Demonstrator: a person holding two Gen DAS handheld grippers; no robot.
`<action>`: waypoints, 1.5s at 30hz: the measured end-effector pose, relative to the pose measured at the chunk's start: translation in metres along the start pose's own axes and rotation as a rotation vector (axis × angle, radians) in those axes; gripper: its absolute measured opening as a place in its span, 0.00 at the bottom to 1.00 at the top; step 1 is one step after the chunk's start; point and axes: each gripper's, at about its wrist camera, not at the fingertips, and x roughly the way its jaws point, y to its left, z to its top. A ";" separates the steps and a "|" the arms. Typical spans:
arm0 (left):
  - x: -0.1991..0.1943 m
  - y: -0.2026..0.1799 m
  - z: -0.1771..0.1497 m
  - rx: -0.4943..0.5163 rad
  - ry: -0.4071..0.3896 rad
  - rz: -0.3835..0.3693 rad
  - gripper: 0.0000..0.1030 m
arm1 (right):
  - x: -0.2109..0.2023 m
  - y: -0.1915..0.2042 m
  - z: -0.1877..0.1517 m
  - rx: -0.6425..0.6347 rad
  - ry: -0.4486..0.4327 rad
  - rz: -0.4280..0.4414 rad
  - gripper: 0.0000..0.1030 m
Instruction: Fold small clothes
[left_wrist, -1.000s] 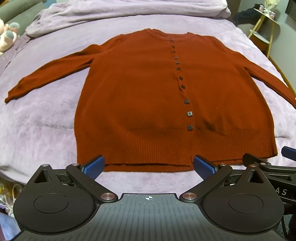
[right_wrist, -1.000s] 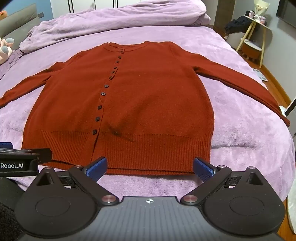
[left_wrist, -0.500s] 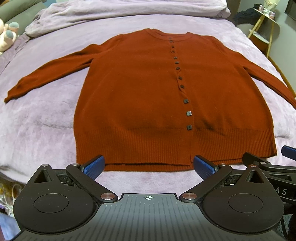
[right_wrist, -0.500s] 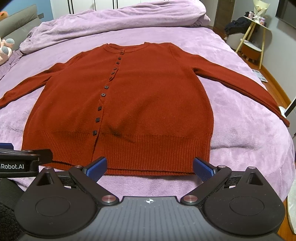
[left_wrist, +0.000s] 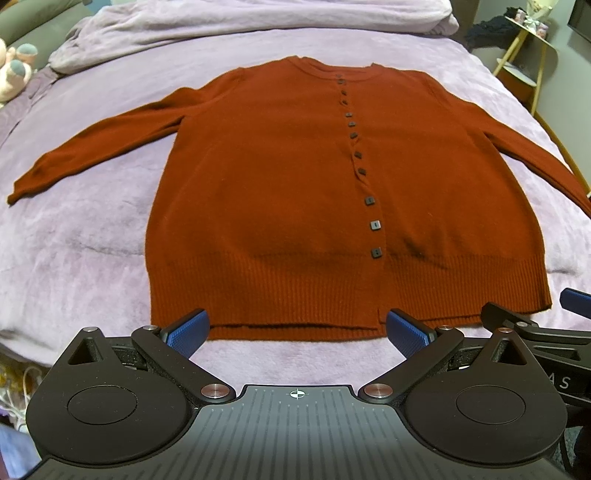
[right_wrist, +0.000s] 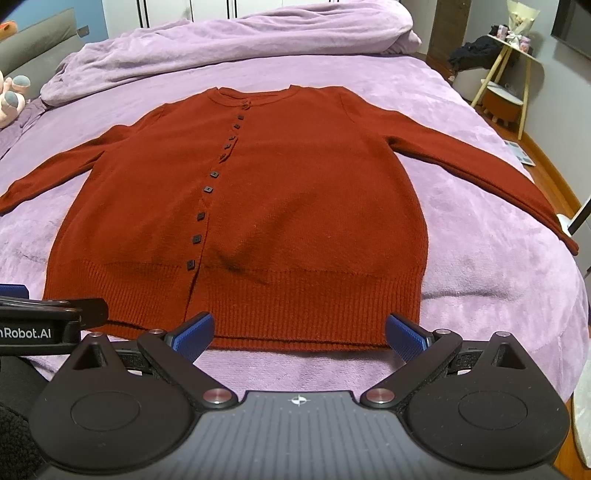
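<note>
A rust-red buttoned cardigan (left_wrist: 280, 192) (right_wrist: 295, 206) lies flat and face up on the purple bed, both sleeves spread out sideways, hem nearest me. My left gripper (left_wrist: 297, 326) hovers open just short of the hem's left half, blue pads wide apart with nothing between them. My right gripper (right_wrist: 299, 330) is open too, in front of the hem's right half. The right gripper's tip (left_wrist: 517, 321) shows at the right edge of the left wrist view. The left gripper's body (right_wrist: 48, 321) shows at the left edge of the right wrist view.
A purple blanket (right_wrist: 480, 258) covers the bed, with a bunched duvet (right_wrist: 221, 44) at the head. A plush toy (left_wrist: 14, 70) sits at the far left. A small side table (right_wrist: 506, 74) stands right of the bed, where wooden floor (right_wrist: 546, 166) shows.
</note>
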 end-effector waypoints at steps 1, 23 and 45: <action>0.000 0.000 0.000 0.000 -0.001 0.001 1.00 | 0.000 0.000 0.000 0.000 0.000 0.000 0.96; 0.005 0.000 -0.003 0.006 0.014 0.007 1.00 | 0.000 -0.003 0.000 0.041 -0.006 0.037 0.96; 0.014 -0.003 -0.002 0.043 -0.004 0.064 1.00 | 0.008 -0.006 0.000 0.055 0.012 0.049 0.96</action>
